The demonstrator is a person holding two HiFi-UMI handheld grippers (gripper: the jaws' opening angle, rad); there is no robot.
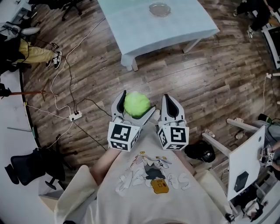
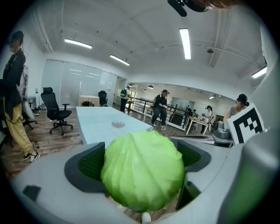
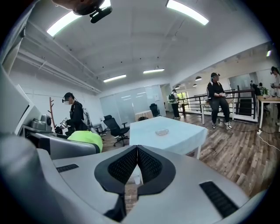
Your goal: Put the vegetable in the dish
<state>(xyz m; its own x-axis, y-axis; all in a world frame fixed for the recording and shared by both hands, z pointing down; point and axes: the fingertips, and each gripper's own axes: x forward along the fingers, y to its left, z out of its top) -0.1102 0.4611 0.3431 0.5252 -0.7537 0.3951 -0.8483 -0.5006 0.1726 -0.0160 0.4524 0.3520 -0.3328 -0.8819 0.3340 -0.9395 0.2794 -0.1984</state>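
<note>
Well now, the left gripper (image 1: 134, 106) has a firm clasp on the vegetable, a round pale-green cabbage (image 1: 137, 103) with ribbed, waxy leaves. It is wedged between the dark textured pads of the smooth grey jaws and bulges out past them. Just at its 3 o'clock, the right gripper (image 1: 169, 99) is clenched on nothing, its dimpled black pads pressed tip to tip in a narrow V. Both carry cubes printed with black-and-white square markers, near the person's cream shirt (image 1: 148, 192) with its printed graphic. Up at 12 o'clock in the head view, well apart from the cabbage, sits the dish (image 1: 159, 9), shallow, round and clear like glass. It rests on a rectangular table (image 1: 144, 30) draped in pale blue cloth. Dark wood-plank floor (image 1: 210, 74) stretches between them.
</note>
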